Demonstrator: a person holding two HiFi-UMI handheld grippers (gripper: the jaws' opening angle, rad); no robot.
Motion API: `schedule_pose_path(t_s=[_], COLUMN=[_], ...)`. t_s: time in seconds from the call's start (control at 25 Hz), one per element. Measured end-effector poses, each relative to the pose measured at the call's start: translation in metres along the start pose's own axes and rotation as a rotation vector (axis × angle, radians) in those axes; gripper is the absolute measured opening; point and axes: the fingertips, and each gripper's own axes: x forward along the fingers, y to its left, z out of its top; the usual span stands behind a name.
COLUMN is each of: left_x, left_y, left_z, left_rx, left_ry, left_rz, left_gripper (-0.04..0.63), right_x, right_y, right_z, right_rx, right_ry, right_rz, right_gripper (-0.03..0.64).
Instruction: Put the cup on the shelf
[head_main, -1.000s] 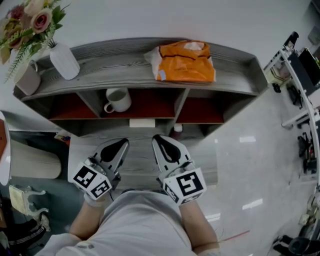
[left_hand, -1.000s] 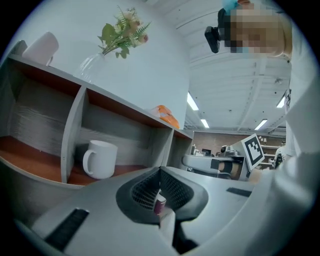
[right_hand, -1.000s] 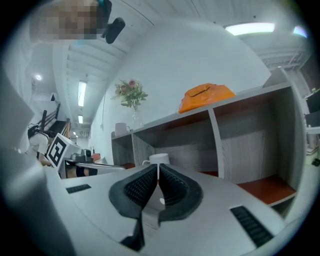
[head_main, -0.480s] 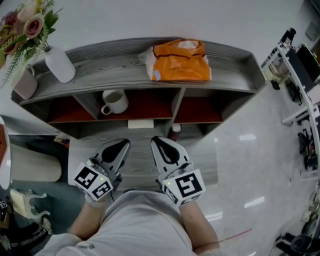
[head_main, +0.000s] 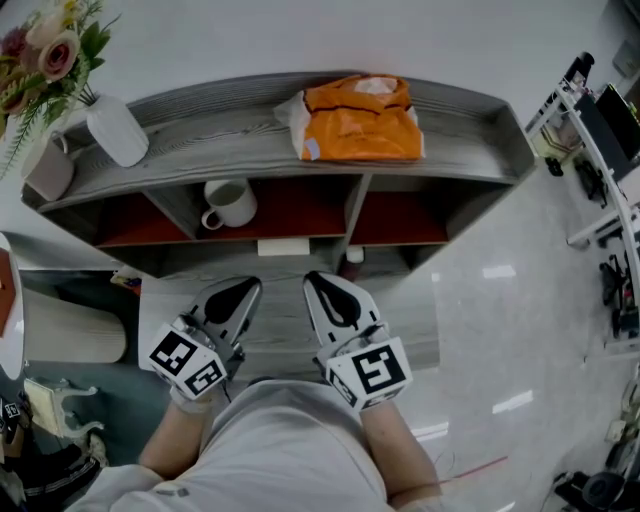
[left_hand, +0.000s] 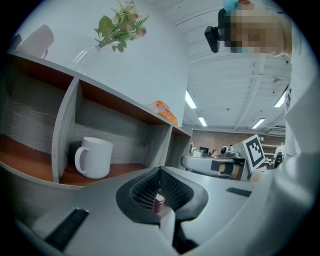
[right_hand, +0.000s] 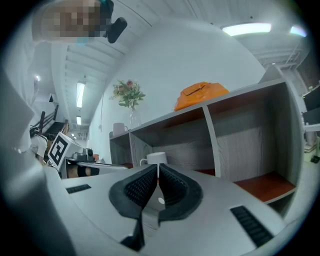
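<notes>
Grey wood-grain shelf (head_main: 220, 130) dead ahead, and the white ceramic mug (head_main: 232, 203) sits upright in its middle cubby. Your left gripper (head_main: 240, 295) and right gripper (head_main: 325, 290) hang near your body, fingers pressed together, empty. A careless reach in could clip the handle and tip the mug out.

**Head view.** We look steeply down on the shelf (head_main: 200, 130) from its front, with the left tool (head_main: 240, 292) and right tool (head_main: 322, 288) close below us.

**Tool views.** Each looks low and slightly upward along its own jaws at the shelf front, nearby.

All three views share the cup (head_main: 232, 203) and orange bag (head_main: 360, 120).
</notes>
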Motion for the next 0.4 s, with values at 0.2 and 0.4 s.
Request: schedule_pose_path(t_s=[0.2,0.4], left_x=[0.0017,0.0026], left_y=[0.0002,-0.0020], left_z=[-0.0029,-0.0045], left_rx=[0.004,0.010], left_ry=[0.012,0.022], left_rz=[-0.009,-0.017], left_gripper=[0.016,0.017], right_x=[-0.0001,-0.0005], right_y=[-0.0011,-0.0009], right_z=[-0.0015,0.0010], right_rx=[0.001,-0.008], right_ry=[-0.001,-0.008], right_rz=[0.000,-0.001], right_gripper=[0.026,0.026])
